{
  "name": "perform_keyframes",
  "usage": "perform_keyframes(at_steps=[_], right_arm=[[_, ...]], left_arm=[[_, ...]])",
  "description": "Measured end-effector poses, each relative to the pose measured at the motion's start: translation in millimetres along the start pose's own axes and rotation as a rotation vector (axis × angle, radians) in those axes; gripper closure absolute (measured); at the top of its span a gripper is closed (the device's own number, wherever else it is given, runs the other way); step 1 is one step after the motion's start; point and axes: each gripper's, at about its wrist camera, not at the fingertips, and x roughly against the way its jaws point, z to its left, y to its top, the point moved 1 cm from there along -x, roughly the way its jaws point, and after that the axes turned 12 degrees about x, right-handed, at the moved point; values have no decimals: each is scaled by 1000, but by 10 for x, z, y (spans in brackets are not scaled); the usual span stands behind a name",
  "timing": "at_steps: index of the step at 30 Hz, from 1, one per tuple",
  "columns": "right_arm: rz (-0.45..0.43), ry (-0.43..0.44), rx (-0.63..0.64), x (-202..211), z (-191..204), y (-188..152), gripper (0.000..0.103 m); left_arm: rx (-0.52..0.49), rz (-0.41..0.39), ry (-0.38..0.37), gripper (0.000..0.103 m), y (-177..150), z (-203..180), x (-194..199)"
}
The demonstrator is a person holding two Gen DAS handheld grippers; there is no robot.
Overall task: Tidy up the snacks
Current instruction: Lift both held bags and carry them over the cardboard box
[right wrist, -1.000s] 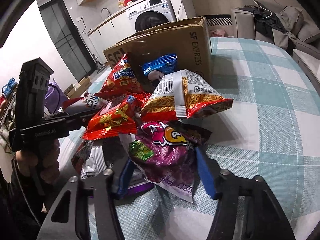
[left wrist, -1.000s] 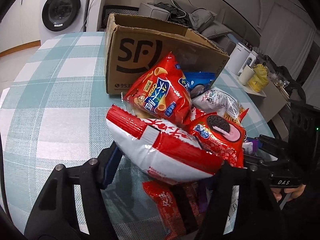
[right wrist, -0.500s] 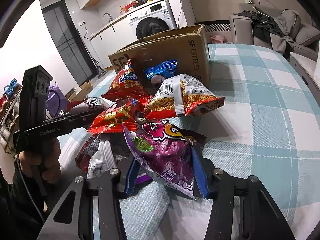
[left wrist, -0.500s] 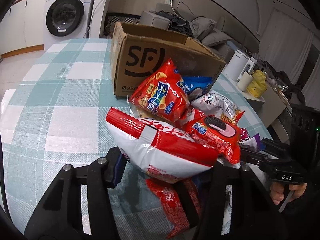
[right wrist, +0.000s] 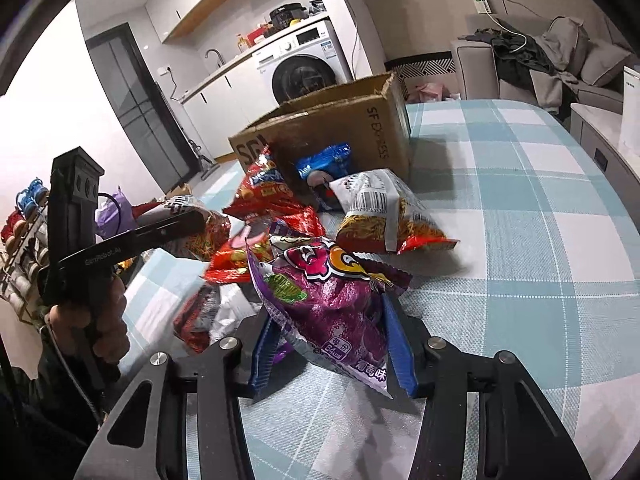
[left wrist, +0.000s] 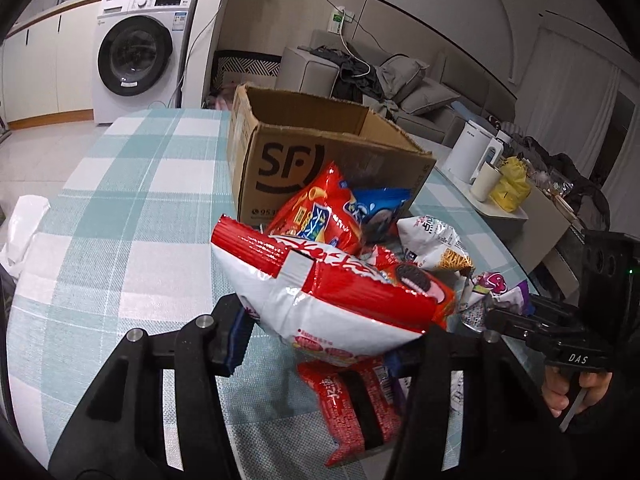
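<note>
Both grippers have just clamped and lifted: left gripper (left wrist: 332, 336) holds the white-red bag (left wrist: 320, 296), right gripper (right wrist: 332, 344) the purple bag (right wrist: 336, 304), clear of the worktop (right wrist: 520, 240), box (left wrist: 320, 152) next.

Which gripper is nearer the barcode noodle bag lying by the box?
Right. The right gripper, shut on the purple bag, sits just short of the noodle bag. The left gripper, holding the red-and-white bag, is farther across the pile.

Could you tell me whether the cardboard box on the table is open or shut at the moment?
Open. The box stands upright with its top uncovered, and the left view shows bare inner walls. What is inside cannot be seen.
</note>
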Motion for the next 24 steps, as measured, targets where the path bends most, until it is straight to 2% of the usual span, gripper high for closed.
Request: perform_keyframes(at_steps=[10, 24], right_arm=[[-76, 15, 22, 199, 87, 185, 53], [-169, 6, 31, 322, 42, 725, 53]], left_arm=[[-28, -46, -7, 54, 119, -180, 240], [-55, -107, 6, 54, 534, -424, 342]])
